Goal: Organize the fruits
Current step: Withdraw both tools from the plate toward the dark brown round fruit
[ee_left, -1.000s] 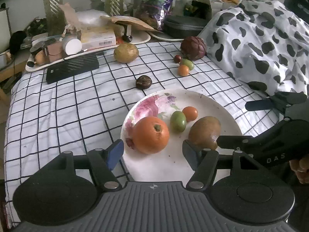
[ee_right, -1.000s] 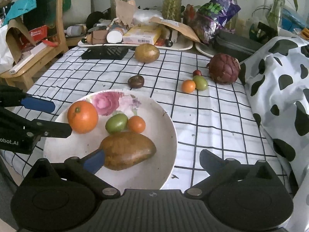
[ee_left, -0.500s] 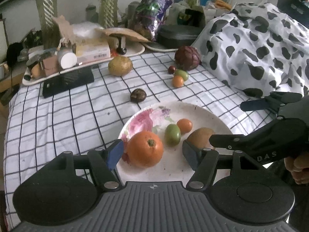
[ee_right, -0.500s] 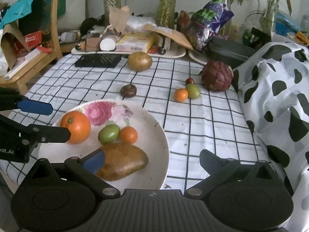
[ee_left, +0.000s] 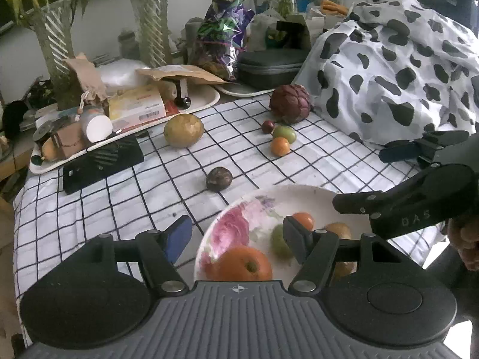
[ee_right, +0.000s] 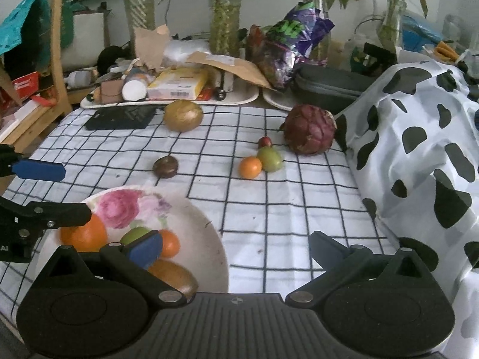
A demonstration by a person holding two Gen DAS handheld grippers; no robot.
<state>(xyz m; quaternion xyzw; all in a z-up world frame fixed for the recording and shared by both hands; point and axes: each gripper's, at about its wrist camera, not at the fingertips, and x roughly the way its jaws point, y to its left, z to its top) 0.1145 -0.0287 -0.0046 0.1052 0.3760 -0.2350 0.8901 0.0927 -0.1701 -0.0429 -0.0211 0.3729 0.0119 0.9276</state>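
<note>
A flowered white plate (ee_left: 299, 196) (ee_right: 194, 224) at the near table edge holds an orange (ee_left: 242, 263), a green fruit (ee_left: 278, 239), a small orange tomato (ee_left: 303, 219) and a brown oval fruit (ee_right: 173, 275). My left gripper (ee_left: 236, 237) hangs open over the plate's left rim, nothing between its fingers. My right gripper (ee_right: 235, 248) is open wide over the plate's right rim. Farther back on the checked cloth lie a dark round fruit (ee_left: 218, 178), a small orange (ee_left: 280, 146), green (ee_left: 283, 133) and red fruit (ee_left: 268, 126), a purple scaly fruit (ee_left: 289, 103) and a yellow-brown fruit (ee_left: 183, 130).
A cluttered white tray (ee_left: 206, 103), a flat black device (ee_left: 101, 164) and a black case (ee_left: 269, 65) line the table's back. Glass vases with plants stand behind. A cow-print cloth (ee_left: 389, 74) bulges along the right side. A wooden chair (ee_right: 57, 68) is at the left.
Both grippers have drawn back and tilted up, so the plate has slid lower in both views. More of the far table shows. Jaw openings look unchanged.
</note>
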